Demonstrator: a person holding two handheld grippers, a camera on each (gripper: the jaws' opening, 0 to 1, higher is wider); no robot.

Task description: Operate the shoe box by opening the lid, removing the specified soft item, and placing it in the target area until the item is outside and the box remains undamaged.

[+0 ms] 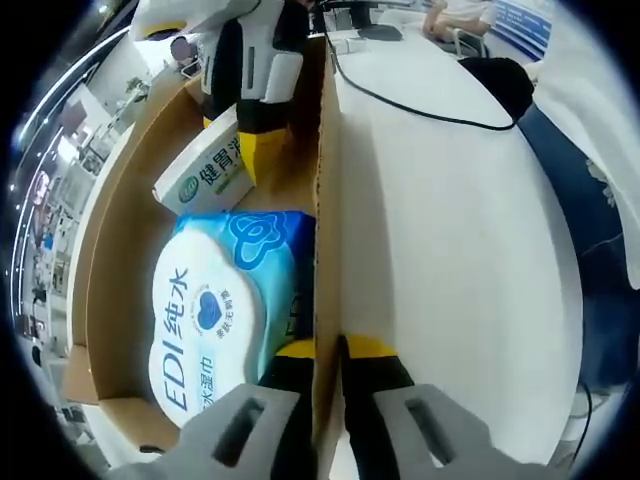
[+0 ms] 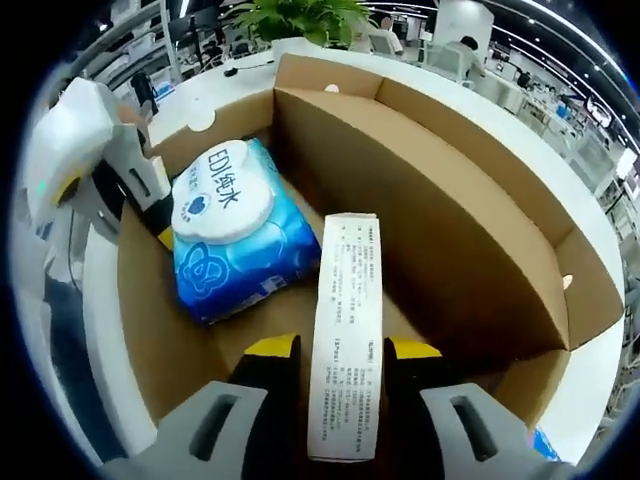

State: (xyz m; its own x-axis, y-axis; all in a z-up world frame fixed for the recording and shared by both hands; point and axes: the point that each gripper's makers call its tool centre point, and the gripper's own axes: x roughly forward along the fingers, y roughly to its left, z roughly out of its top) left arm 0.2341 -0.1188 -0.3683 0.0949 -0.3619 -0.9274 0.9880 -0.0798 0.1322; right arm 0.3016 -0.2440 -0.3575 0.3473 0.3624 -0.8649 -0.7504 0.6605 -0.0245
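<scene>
Inside shoe box (image 2: 440, 230), right gripper (image 2: 335, 360) clamps carton (image 2: 345, 320).

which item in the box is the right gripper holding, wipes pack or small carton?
The small white carton, clamped between the right gripper jaws; the blue wipes pack lies free on the box floor.

One cardboard box (image 2: 470, 250), one blue wipes pack (image 2: 235, 240), one small white carton (image 2: 345, 330)
</scene>
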